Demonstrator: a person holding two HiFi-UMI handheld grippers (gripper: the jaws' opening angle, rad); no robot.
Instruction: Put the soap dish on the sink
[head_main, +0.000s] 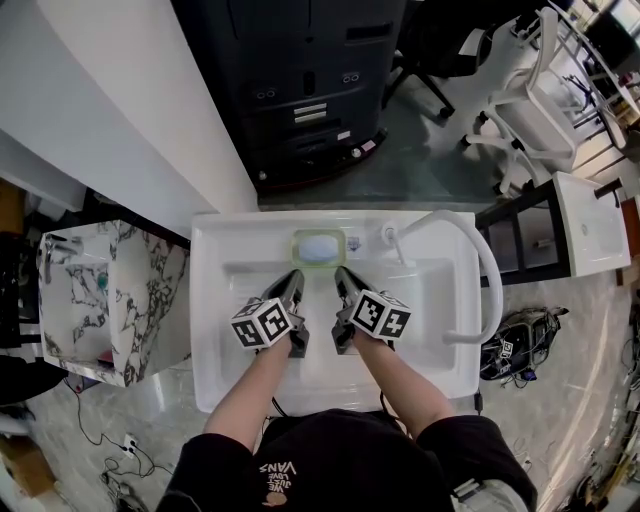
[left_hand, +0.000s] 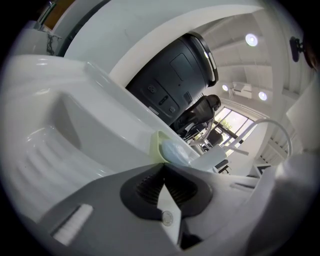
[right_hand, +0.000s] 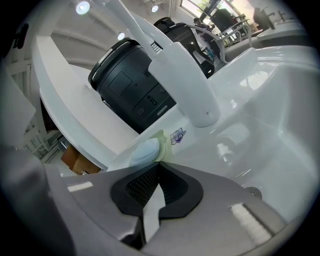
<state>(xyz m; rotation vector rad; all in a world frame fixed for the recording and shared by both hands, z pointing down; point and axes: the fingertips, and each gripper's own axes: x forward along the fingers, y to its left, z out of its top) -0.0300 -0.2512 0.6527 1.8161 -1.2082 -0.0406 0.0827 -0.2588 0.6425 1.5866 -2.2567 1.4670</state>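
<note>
A pale green soap dish (head_main: 318, 247) with a light blue soap bar in it rests on the back ledge of the white sink (head_main: 215, 300), just left of the curved white faucet (head_main: 470, 255). Both grippers hover over the basin, a little in front of the dish. My left gripper (head_main: 295, 280) is shut with nothing between its jaws, and so is my right gripper (head_main: 341, 277). In the left gripper view the dish (left_hand: 167, 148) lies just beyond the closed tips (left_hand: 162, 167). The right gripper view shows the dish (right_hand: 150, 147) right past its closed tips (right_hand: 159, 165), below the faucet (right_hand: 185, 85).
A black machine (head_main: 310, 90) stands behind the sink against a white counter. A marble-patterned sink (head_main: 110, 290) is at the left. Another white sink on a black stand (head_main: 590, 225) is at the right, with a white chair (head_main: 530, 100) beyond and cables (head_main: 520, 340) on the floor.
</note>
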